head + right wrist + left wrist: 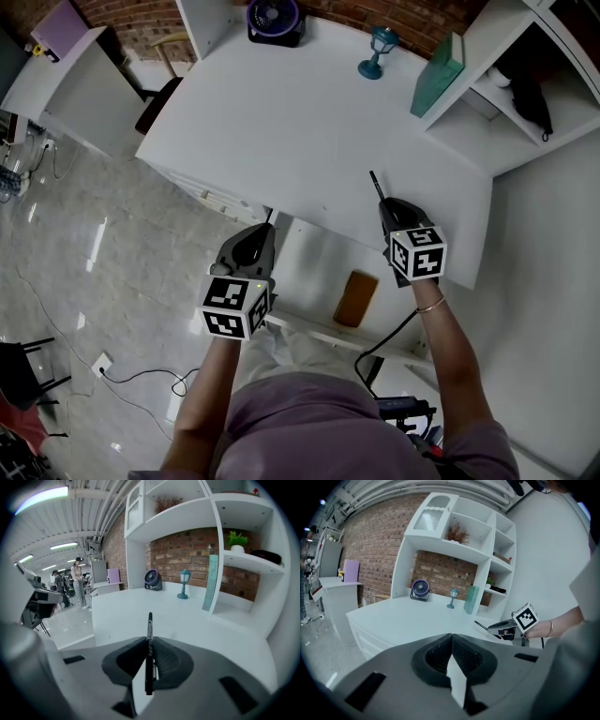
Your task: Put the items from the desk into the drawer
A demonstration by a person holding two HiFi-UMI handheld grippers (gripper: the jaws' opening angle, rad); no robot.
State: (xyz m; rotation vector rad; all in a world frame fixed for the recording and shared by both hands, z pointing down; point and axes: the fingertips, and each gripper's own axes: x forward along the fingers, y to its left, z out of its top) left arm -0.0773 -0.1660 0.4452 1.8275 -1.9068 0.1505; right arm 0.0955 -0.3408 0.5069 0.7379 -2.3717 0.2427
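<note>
Fingers of the right gripper (148, 641) clamp a black pen (150, 620); those of the left gripper (452, 637) are clenched.

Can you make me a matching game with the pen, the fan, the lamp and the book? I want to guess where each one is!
Things:
1. pen
2. fan
3. lamp
4. book

Clues:
A. standing against the shelf side
B. clamped in the right hand-held gripper
C. dark purple and round
D. on the desk, between the fan and the book

Pairs: 1-B, 2-C, 3-D, 4-A
</note>
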